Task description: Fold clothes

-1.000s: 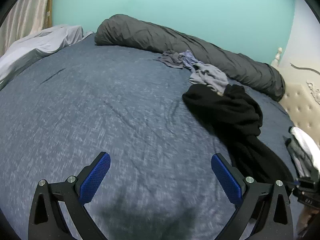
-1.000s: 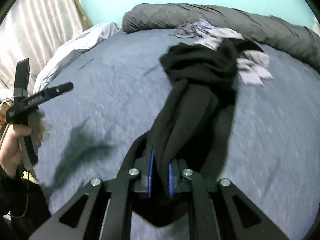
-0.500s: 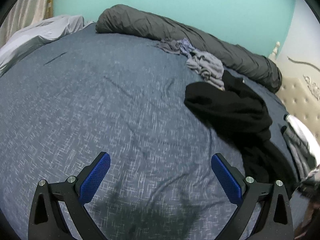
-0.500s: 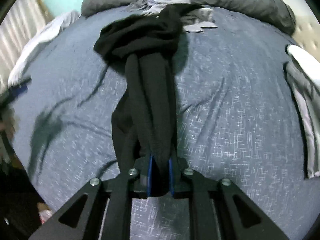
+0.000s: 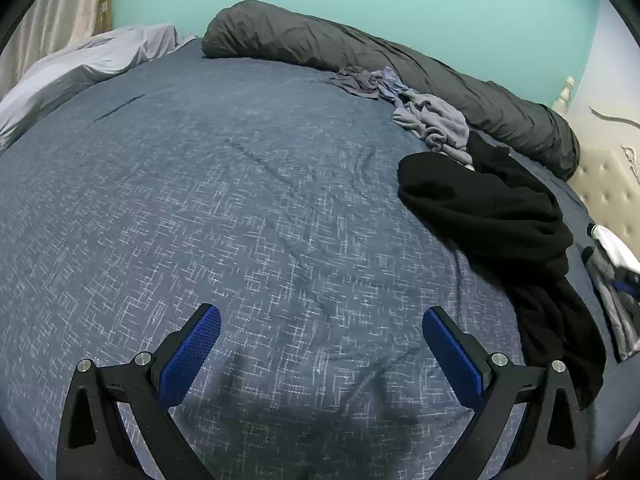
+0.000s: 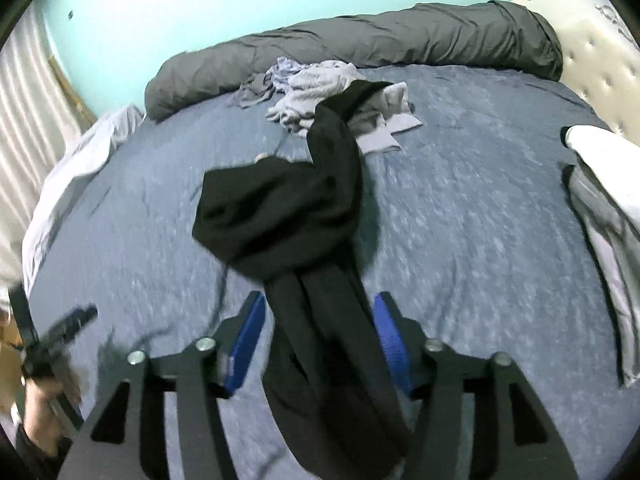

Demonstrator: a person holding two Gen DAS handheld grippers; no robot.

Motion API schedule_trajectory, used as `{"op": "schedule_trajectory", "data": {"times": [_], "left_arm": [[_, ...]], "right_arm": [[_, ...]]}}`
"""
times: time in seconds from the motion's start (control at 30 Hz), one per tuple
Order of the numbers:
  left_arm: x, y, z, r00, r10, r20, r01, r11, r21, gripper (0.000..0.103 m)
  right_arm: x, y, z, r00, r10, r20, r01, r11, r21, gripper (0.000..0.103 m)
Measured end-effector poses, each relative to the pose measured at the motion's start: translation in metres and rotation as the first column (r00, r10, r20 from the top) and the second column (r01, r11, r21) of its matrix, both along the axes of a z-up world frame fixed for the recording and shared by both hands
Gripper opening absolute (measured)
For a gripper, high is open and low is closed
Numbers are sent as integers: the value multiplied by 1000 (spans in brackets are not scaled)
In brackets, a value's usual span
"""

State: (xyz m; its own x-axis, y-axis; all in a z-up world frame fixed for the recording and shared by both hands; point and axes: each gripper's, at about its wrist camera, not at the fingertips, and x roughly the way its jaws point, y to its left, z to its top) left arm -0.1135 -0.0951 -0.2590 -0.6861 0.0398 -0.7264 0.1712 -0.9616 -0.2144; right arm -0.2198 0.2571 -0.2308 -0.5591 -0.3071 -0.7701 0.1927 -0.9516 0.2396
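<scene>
A long black knit garment (image 6: 288, 216) stretches lengthwise away between the right tongs (image 6: 316, 336), just spread and no longer pinching it; left tongs (image 5: 320, 356), spread empty, sit farther off.

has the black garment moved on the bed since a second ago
Yes: the black garment has been dragged nearer the camera, away from the rolled grey duvet; the right gripper has just been opening around it.

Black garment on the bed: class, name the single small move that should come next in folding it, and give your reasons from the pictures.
Probably draw the right gripper back clear of the black garment. Its jaws have just been opening, and the cloth lies loose between the pads, bunched and twisted on the blue bedspread. The left gripper is open and empty, so both could then take edges to spread it flat.
</scene>
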Motion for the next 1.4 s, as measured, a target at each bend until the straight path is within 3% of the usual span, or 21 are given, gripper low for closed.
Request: {"op": "schedule_trajectory", "data": {"times": [0.33, 0.5, 0.53, 0.7, 0.77, 1.03, 1.17, 1.4], "left_arm": [[-6, -4, -8, 1000, -5, 10, 5, 1000, -12, 103], [-8, -5, -10, 1000, -4, 13, 4, 1000, -16, 103], [-8, -5, -11, 1000, -5, 14, 5, 1000, -17, 103], [-9, -4, -12, 1000, -11, 18, 12, 1000, -25, 103], [-9, -3, -12, 1000, -13, 19, 13, 1000, -22, 103], [-9, -4, -9, 1000, -12, 10, 12, 1000, -21, 103], [-6, -8, -5, 1000, -6, -2, 6, 1000, -17, 103], [-7, -16, -4, 1000, 7, -8, -7, 1000, -3, 103]], "right_arm": [[-72, -24, -25, 990, -125, 62, 132, 983, -129, 67], [-90, -41, -42, 991, -110, 82, 121, 982, -146, 67], [-92, -46, -45, 992, -101, 80, 111, 984, -139, 65], [-94, -57, -55, 995, -66, 74, 74, 990, -117, 31], [-89, -60, -53, 998, -40, 49, 45, 993, -113, 22], [-36, -98, -43, 984, 180, -11, -179, 963, -200, 15], [4, -118, -56, 957, 290, 14, -282, 940, -190, 13], [43, -105, -89, 951, 284, 124, -268, 955, -128, 11]]}}
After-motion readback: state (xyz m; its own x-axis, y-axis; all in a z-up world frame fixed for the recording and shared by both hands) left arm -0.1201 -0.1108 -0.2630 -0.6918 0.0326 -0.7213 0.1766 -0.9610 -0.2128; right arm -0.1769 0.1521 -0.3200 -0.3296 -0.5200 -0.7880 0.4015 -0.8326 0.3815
